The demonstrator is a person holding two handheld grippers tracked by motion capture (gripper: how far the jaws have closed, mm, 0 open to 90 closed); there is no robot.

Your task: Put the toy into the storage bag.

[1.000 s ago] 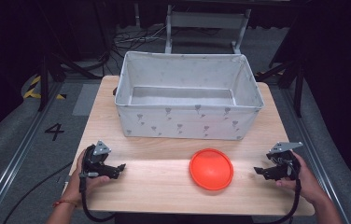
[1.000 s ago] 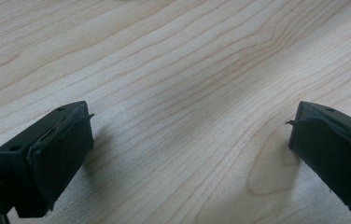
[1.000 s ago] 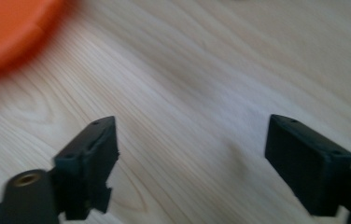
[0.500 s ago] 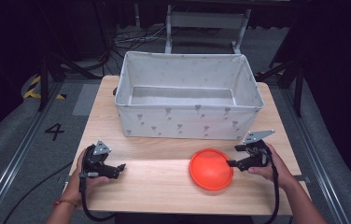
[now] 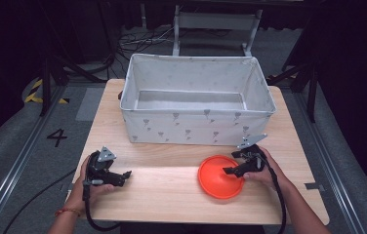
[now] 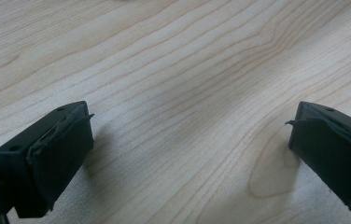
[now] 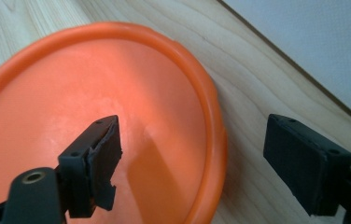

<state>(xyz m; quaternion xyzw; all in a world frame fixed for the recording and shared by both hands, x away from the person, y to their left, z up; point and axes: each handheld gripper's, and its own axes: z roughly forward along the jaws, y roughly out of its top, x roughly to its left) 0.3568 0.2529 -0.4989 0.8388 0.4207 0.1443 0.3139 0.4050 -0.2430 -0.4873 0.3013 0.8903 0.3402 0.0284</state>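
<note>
The right gripper (image 7: 190, 163) is spread astride the orange plate's (image 7: 94, 107) 3 o'clock rim; the shallow rim could slip out. The left gripper (image 6: 190, 149) is spread, empty.

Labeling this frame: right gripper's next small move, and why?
Probably lower slightly and close. The right gripper is open, its fingers straddling the orange disc's rim: one over the disc, one over the wooden table. The left gripper rests open, away from the disc.

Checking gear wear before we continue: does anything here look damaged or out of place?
The black pad on one finger of the right claw looks torn and ragged at its edge. The orange disc and fabric bin look fine.
</note>
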